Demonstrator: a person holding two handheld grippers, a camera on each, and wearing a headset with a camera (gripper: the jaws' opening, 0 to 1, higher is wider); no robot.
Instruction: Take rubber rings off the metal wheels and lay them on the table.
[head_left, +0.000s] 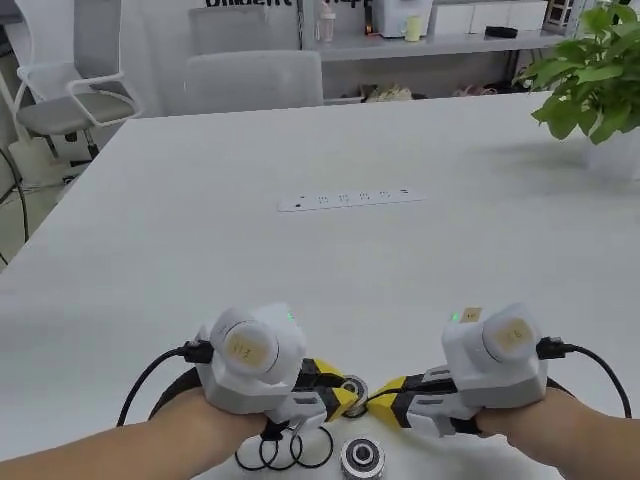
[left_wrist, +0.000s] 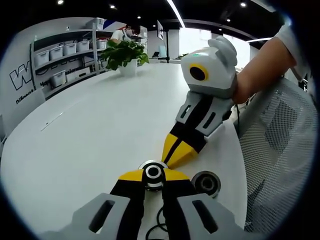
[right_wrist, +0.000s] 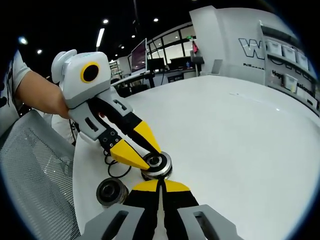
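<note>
A metal wheel (left_wrist: 153, 171) with a dark rubber ring on its rim stands on the white table (head_left: 330, 270). My left gripper (left_wrist: 153, 176) is shut on the wheel, one yellow jaw on each side. My right gripper (right_wrist: 160, 184) is shut, and its pointed tips touch the rim of the same wheel (right_wrist: 156, 164). In the head view both grippers meet at this wheel (head_left: 353, 385), the left gripper (head_left: 343, 393) from the left and the right gripper (head_left: 386, 392) from the right. A second wheel (head_left: 362, 457) lies nearer me. A few loose black rubber rings (head_left: 287, 450) lie beside it.
A white power strip (head_left: 350, 199) lies in the middle of the table. A potted green plant (head_left: 590, 85) stands at the far right corner. Grey chairs (head_left: 255, 80) stand behind the far edge. Black cables trail from both grippers near the front edge.
</note>
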